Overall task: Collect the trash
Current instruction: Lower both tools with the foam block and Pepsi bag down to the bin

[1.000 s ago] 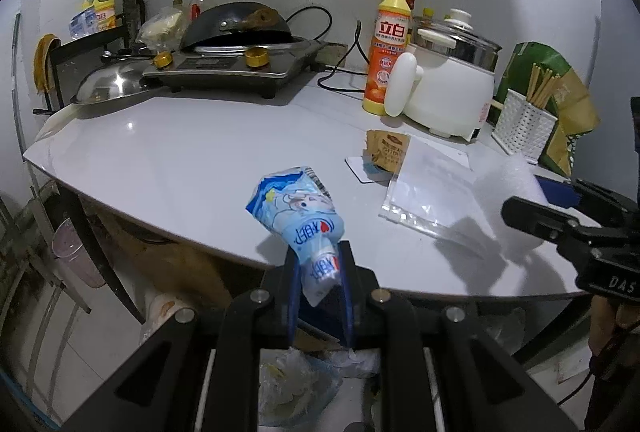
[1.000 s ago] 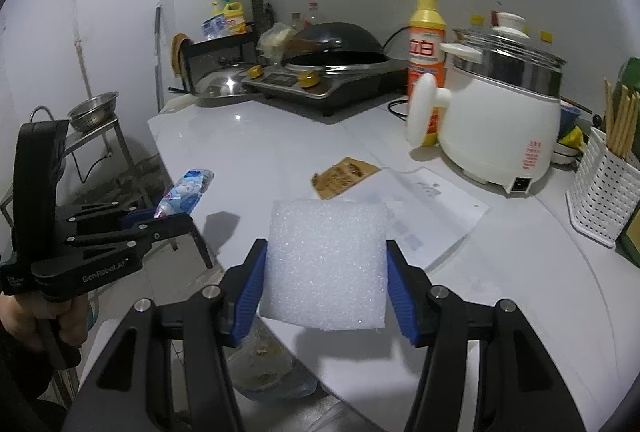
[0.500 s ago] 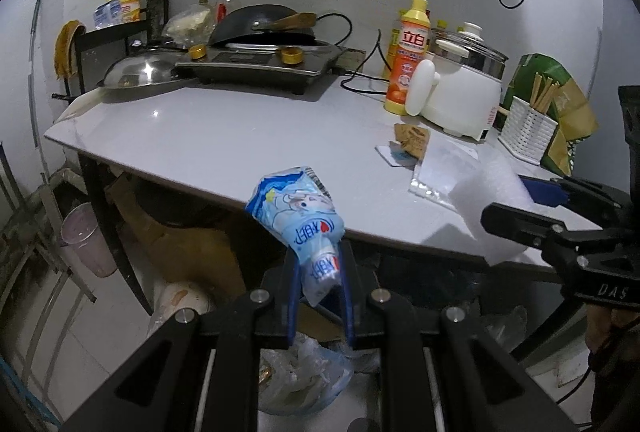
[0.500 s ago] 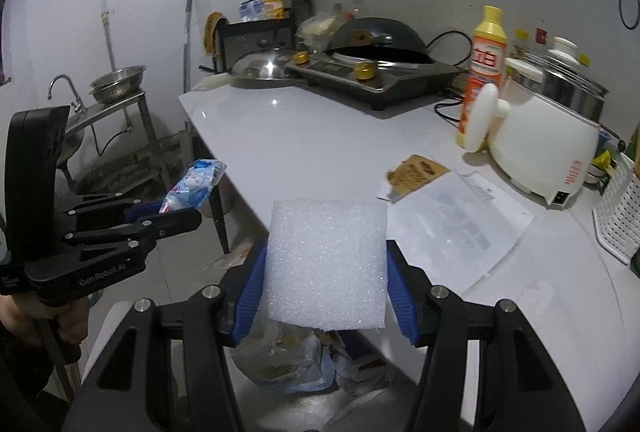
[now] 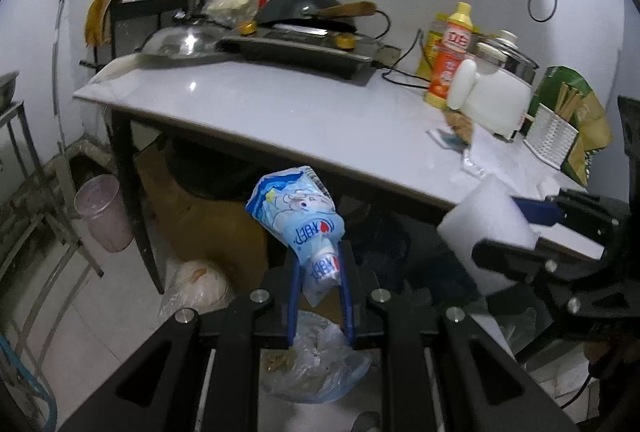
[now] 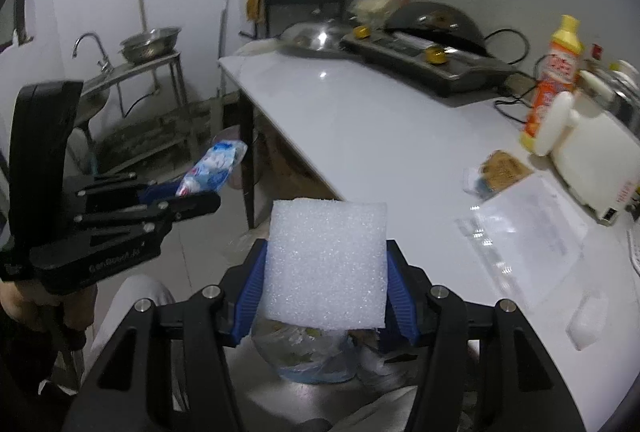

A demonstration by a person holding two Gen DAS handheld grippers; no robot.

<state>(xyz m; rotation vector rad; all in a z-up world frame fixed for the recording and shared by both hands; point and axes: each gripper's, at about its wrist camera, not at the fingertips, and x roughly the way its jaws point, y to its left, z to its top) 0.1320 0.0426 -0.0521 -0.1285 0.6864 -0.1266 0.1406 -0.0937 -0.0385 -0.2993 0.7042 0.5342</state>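
At the far left, off the table's left end, a metal stand carries a steel bowl [image 6: 150, 39] beside a tap. The left claw [image 5: 320, 298] is pinched narrow on the neck of a crumpled blue-and-white wrapper [image 5: 298, 216], held out past the table's near edge, above a plastic-lined trash bag [image 5: 316, 364] on the floor. A cardboard box [image 5: 208, 228] and a pink bucket [image 5: 105, 211] sit under the table [image 5: 280, 111]. Just right of the wrapper, the right claw [image 6: 326, 290] grips a square white foam block [image 6: 328, 264] at middling width, its blue pads pressed on both sides, also over the bag. Along the table's back edge stand a stove [image 5: 300, 45] with a wok, an orange bottle [image 5: 450, 61] and a white rice cooker [image 5: 496, 95]. Nearer its right end lie a brown packet [image 6: 504, 169], a clear plastic sleeve [image 6: 524, 224] and a small foam scrap [image 6: 586, 322] near the front edge.
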